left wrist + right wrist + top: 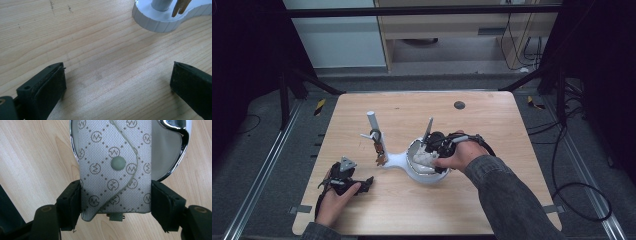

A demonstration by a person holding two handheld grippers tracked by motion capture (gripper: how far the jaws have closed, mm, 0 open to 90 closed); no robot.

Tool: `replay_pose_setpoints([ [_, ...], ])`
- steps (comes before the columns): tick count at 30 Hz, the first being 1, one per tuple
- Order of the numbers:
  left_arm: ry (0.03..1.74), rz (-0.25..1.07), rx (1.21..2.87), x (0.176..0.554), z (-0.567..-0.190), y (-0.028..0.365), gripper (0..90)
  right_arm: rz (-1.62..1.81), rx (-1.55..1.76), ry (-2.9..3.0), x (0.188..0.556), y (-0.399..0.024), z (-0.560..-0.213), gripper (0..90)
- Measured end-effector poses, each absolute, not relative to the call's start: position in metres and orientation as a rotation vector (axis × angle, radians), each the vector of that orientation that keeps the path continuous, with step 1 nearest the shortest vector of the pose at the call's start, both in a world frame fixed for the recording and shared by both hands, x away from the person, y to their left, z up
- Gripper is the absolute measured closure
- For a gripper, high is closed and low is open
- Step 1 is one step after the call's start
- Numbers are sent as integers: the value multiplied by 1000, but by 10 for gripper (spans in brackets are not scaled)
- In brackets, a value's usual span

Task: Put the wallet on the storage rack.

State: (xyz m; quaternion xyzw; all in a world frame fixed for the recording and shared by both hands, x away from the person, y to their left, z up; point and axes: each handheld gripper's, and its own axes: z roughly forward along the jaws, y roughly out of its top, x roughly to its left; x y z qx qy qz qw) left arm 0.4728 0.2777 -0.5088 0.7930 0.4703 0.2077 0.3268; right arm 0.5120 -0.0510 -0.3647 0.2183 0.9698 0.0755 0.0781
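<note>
The right gripper (115,202) has its fingers (70,202) pinched on the sides of a small grey patterned pouch (115,170), a flap case with a round snap button, held over the shiny round dish (181,145) of a white stand (398,161). From the high view, the pouch (422,160) sits at or just inside the dish (414,147); whether it already rests on the bottom or hangs slightly above I cannot tell. The stand's upright post (373,125) carries what looks like a hanging key or trinket (380,157). The left gripper (362,186) lies low on the wooden surface (492,120) beside the stand's base (152,21), its fingers (47,87) spread wide with nothing between them. Judging by this, the carrying is about done; what is left is to settle the pouch in the dish and let go.
</note>
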Motion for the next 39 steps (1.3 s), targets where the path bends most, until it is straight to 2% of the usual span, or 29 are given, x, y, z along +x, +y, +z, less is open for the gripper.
replay_pose_setpoints([
  [18, 1229, 544, 2080, 473, -509, 277, 0, 214, 656, 2908, 520, -44, -369, 308],
  [20, 1229, 544, 2079, 473, -509, 277, 0, 243, 667, 2890, 521, -42, -370, 287],
  [22, 1229, 544, 2080, 473, -509, 277, 0, 313, 691, 2881, 523, -41, -369, 190],
  [23, 1229, 544, 2079, 473, -509, 277, 0, 328, 703, 2886, 523, -40, -369, 176],
  [39, 1228, 542, 2084, 473, -509, 277, 0, 370, 709, 2878, 518, -42, -365, 172],
])
